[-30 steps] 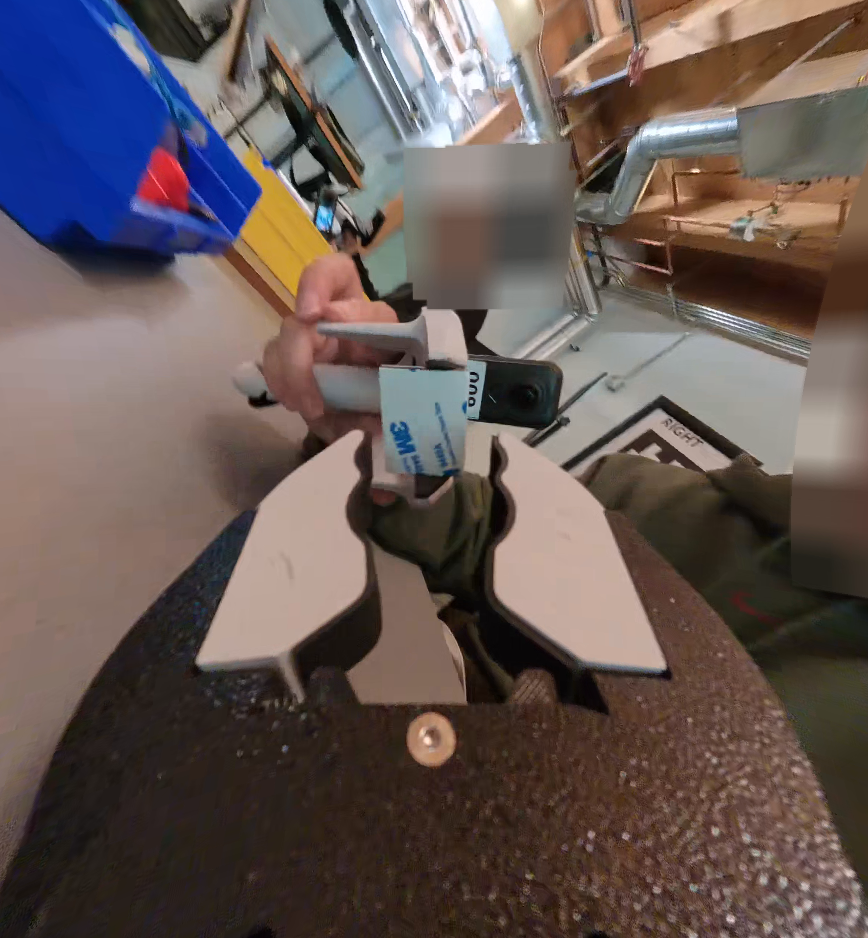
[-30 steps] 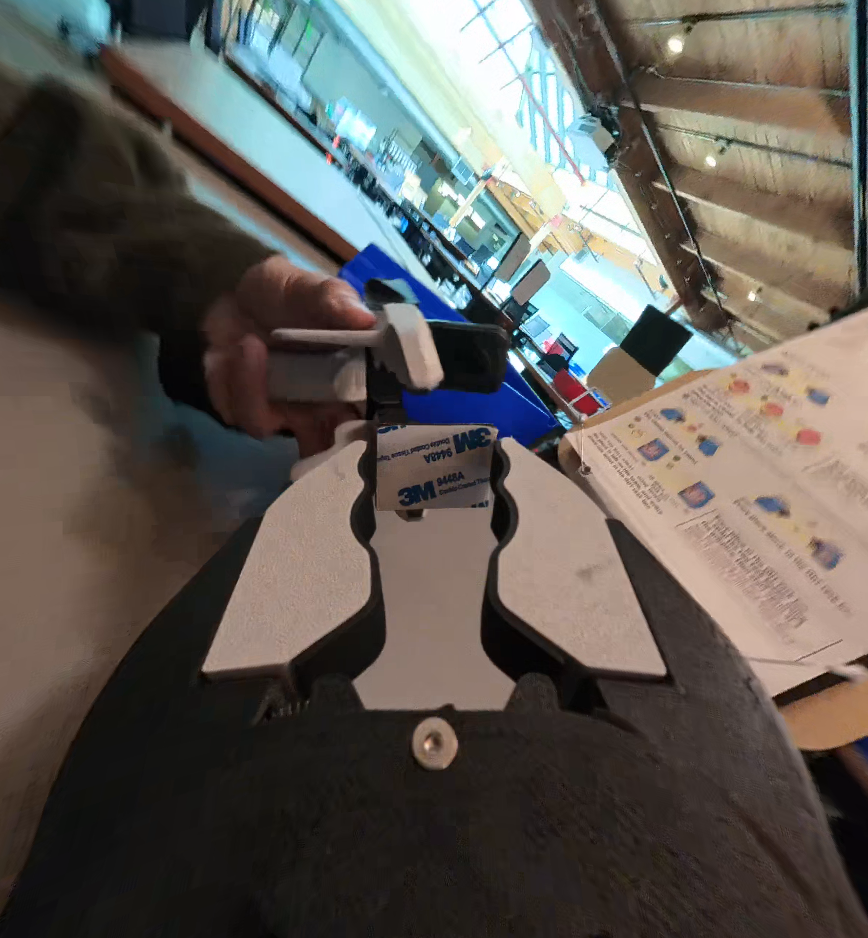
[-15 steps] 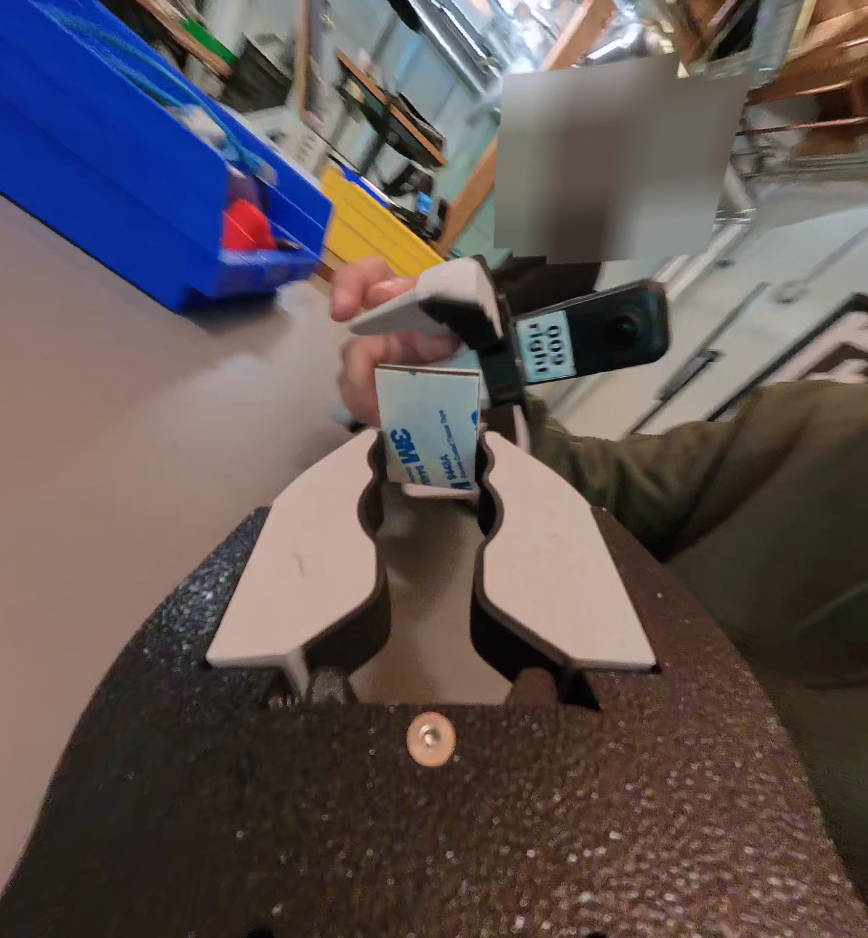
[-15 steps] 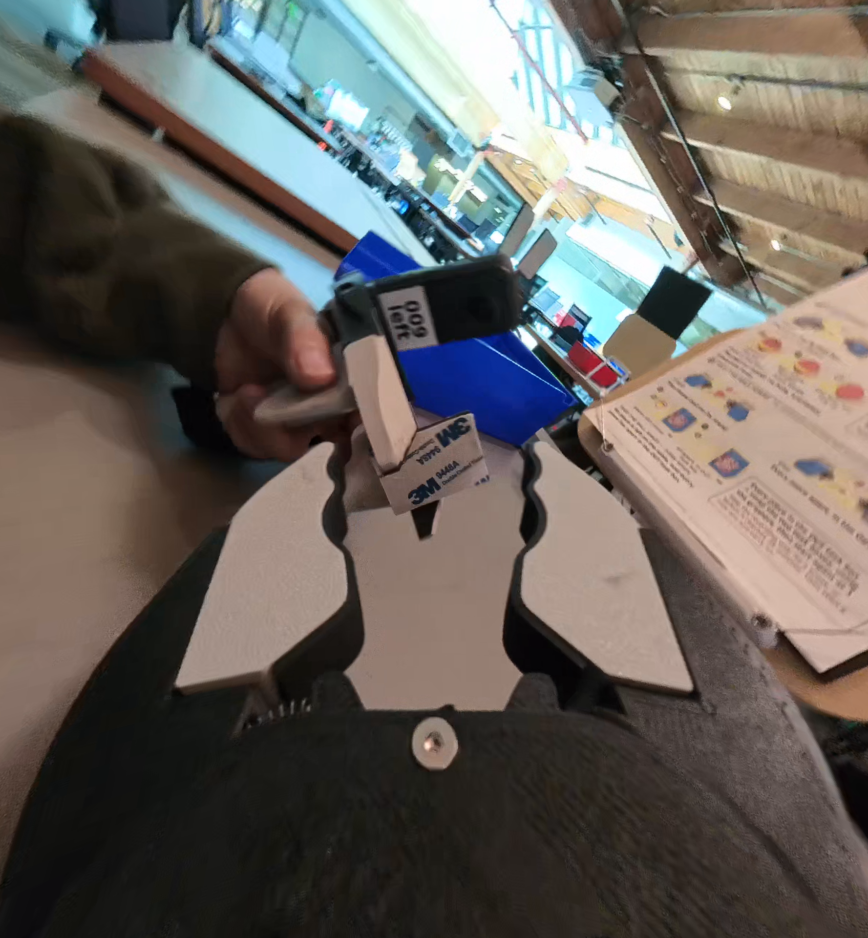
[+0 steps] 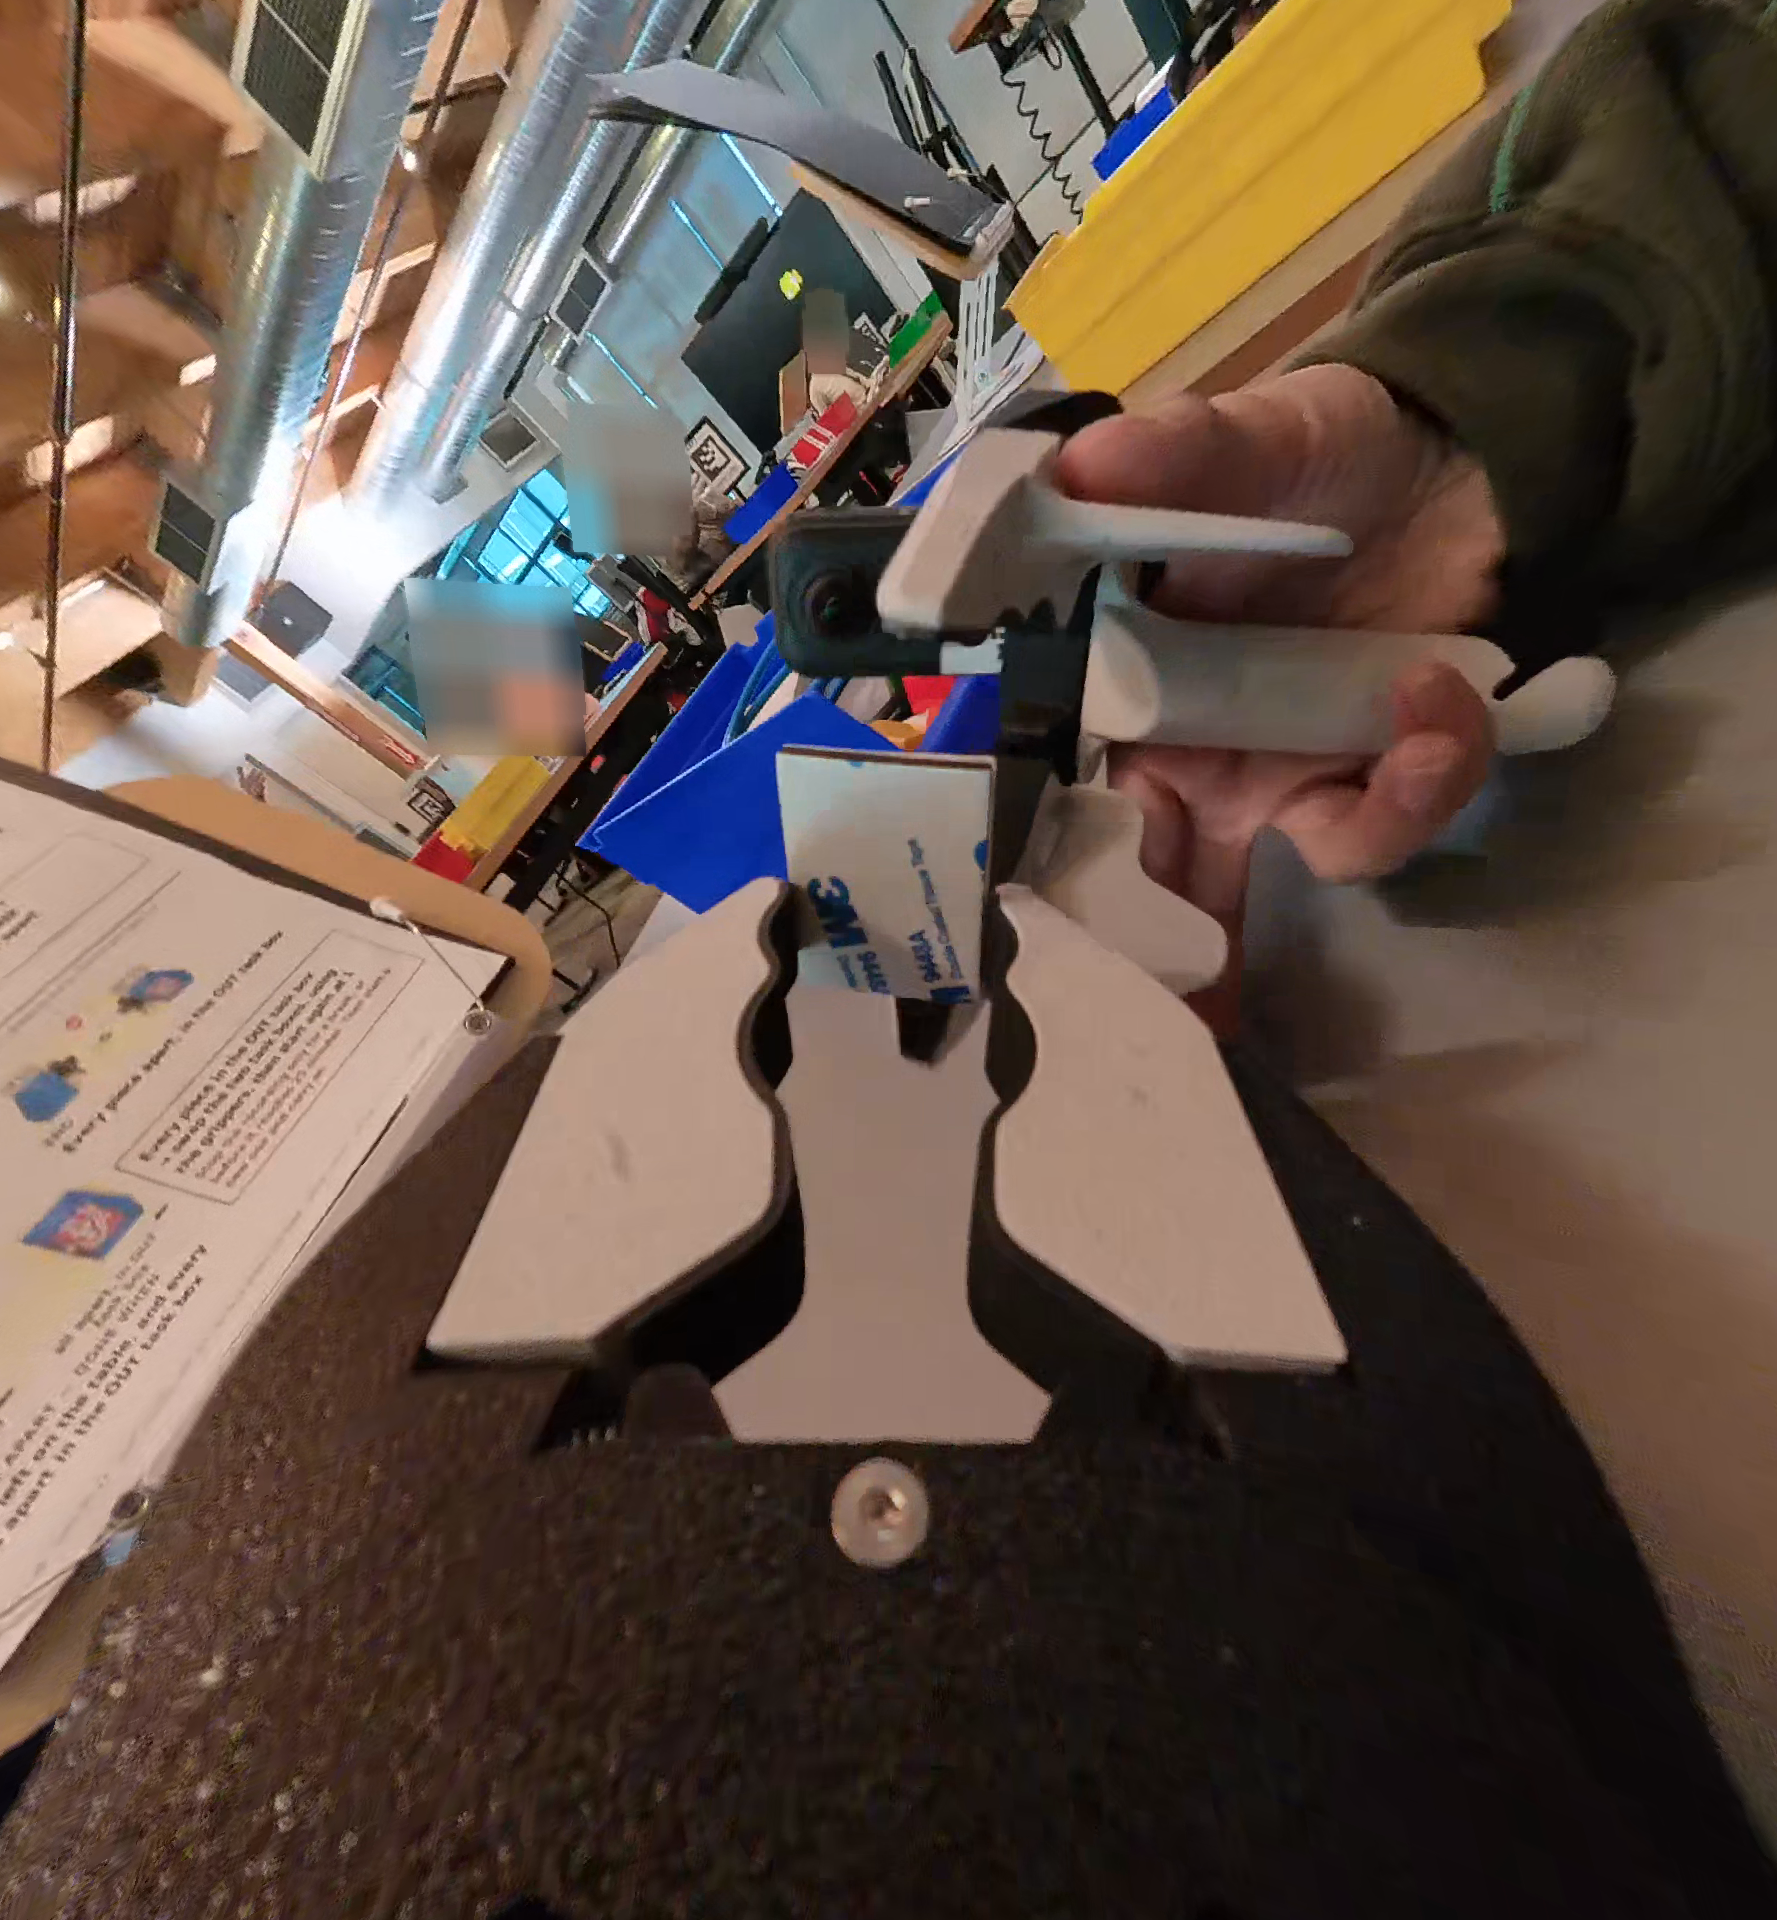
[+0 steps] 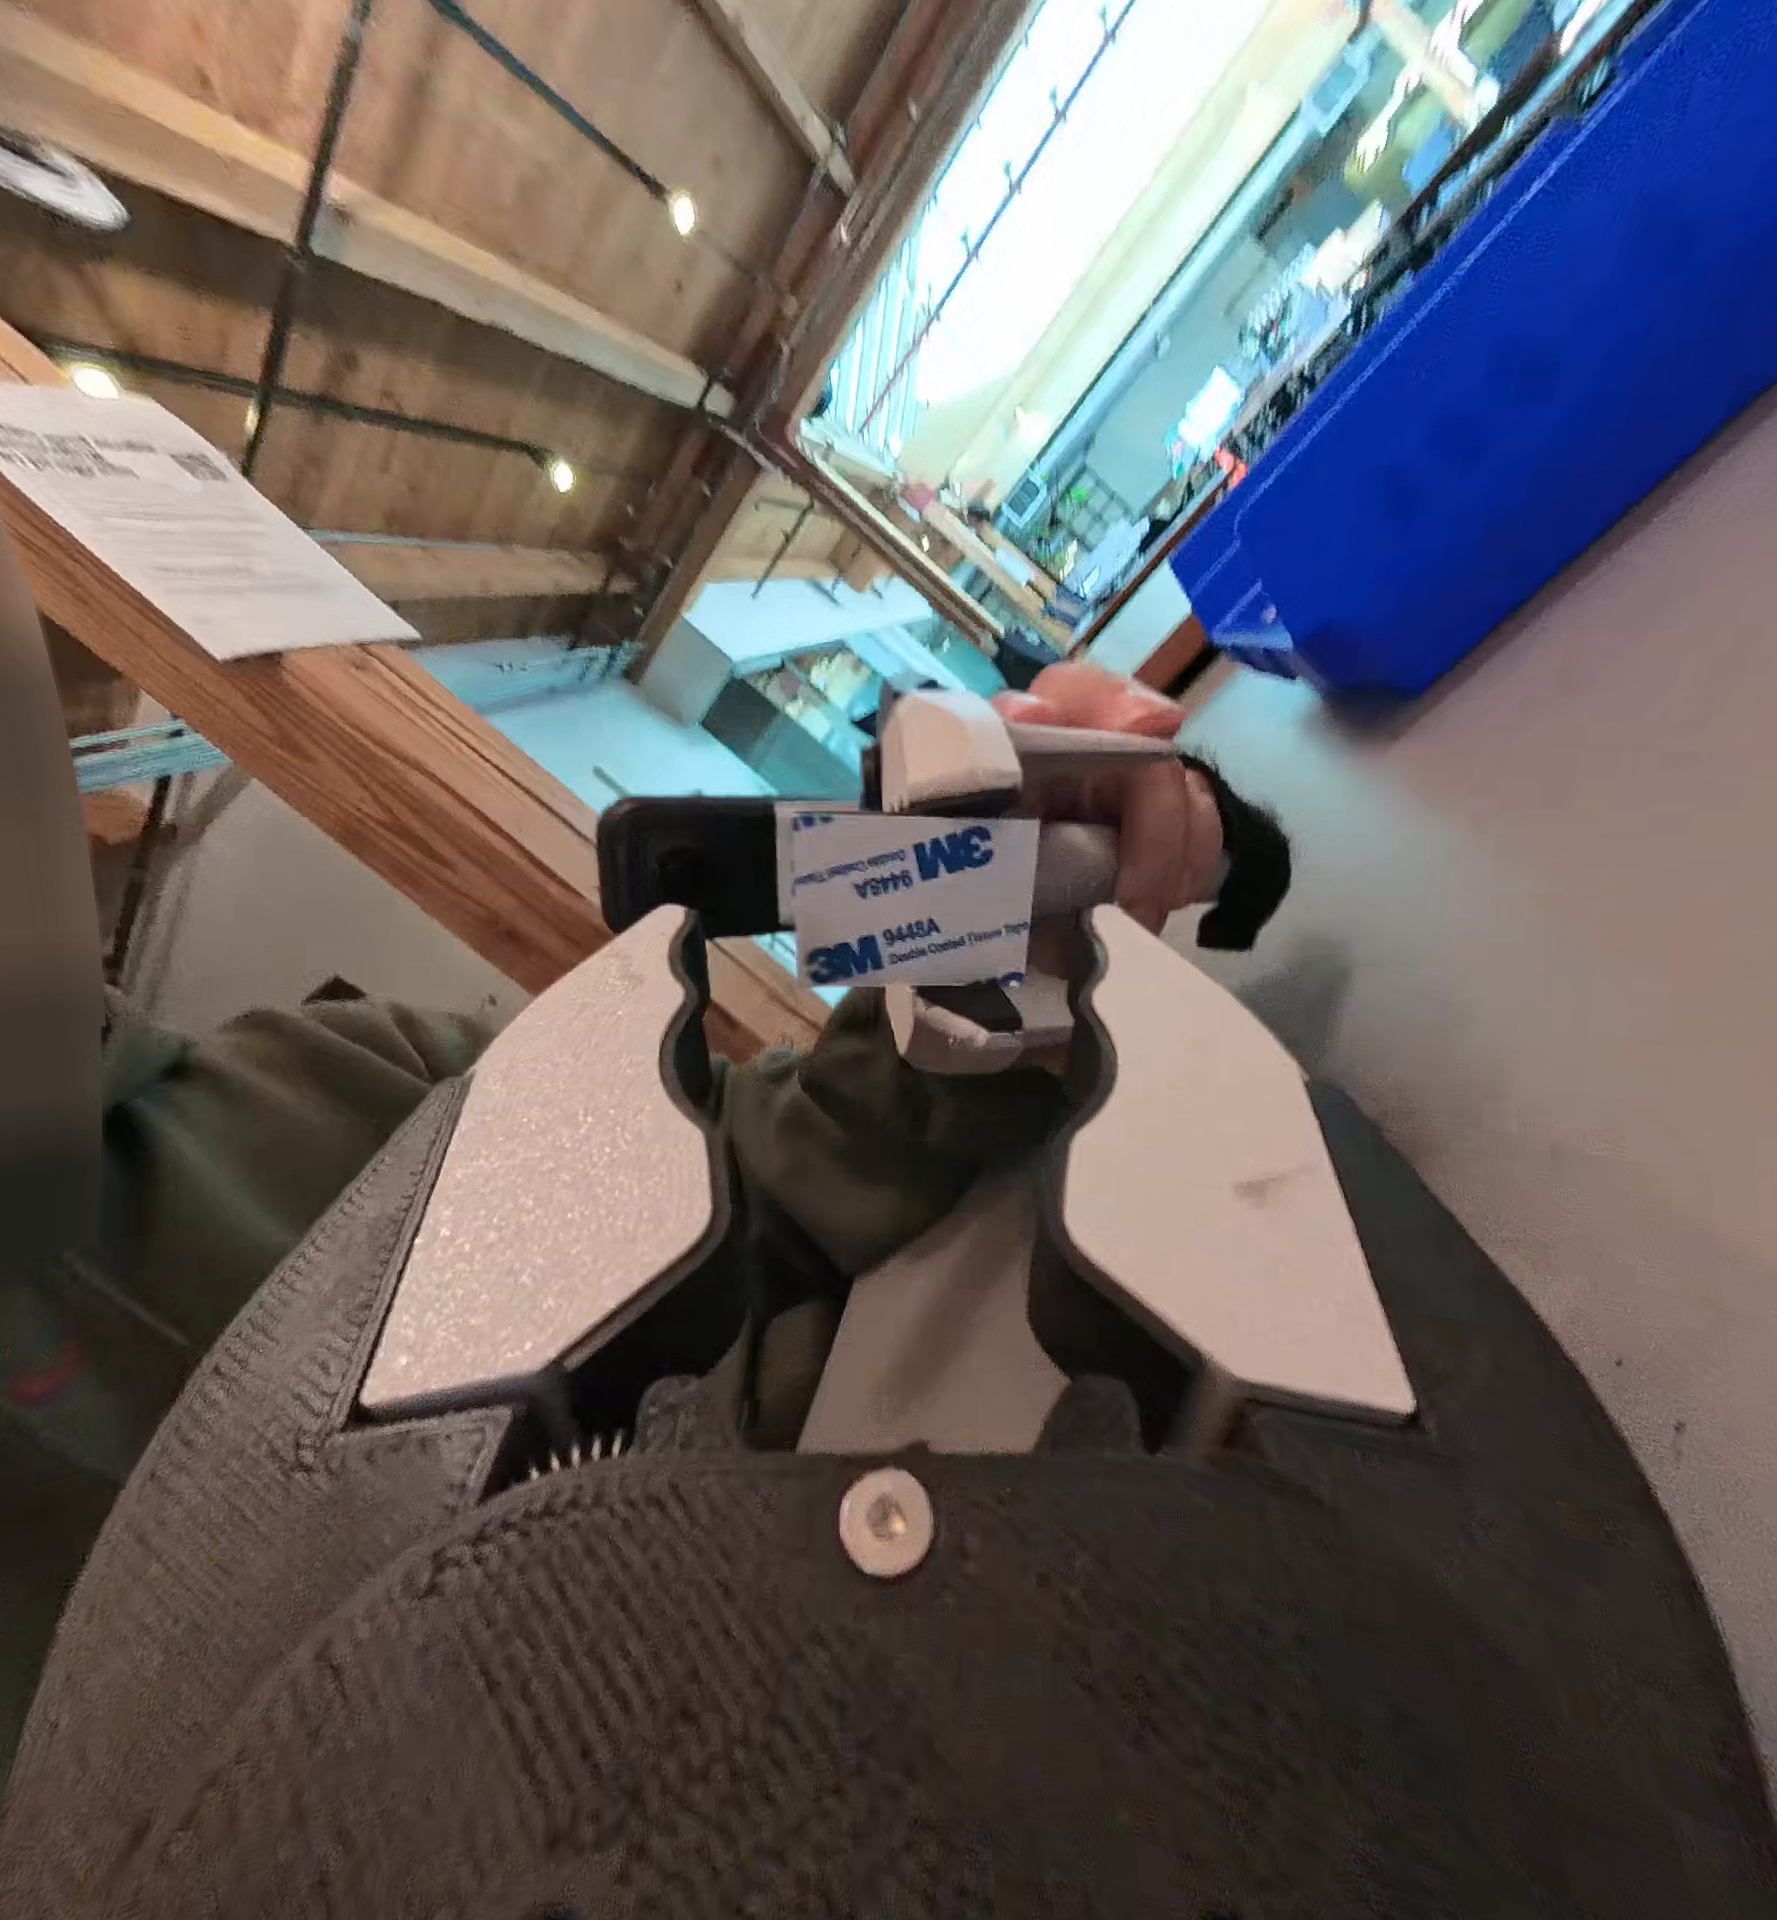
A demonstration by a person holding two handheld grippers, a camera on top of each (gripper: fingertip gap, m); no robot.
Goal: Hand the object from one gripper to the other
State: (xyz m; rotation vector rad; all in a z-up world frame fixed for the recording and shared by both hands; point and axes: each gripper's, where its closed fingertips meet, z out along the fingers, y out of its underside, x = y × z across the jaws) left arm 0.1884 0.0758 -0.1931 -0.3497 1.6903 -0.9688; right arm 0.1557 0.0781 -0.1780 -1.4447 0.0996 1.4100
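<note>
Blue bin (image 6: 1549,343) and clipboard (image 5: 167,1122) flank the open tabletop (image 6: 1590,935).

Speckled black gripper (image 5: 889,935), grey jaws, olive sleeve (image 5: 1642,260).

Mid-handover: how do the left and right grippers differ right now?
The left gripper is shut on the white adhesive pad. The right gripper stands open, its fingers clear of the pad. The left gripper's shell is speckled dark brown, while the right gripper's is ribbed grey. Both have pale, wavy-edged fingers.
</note>
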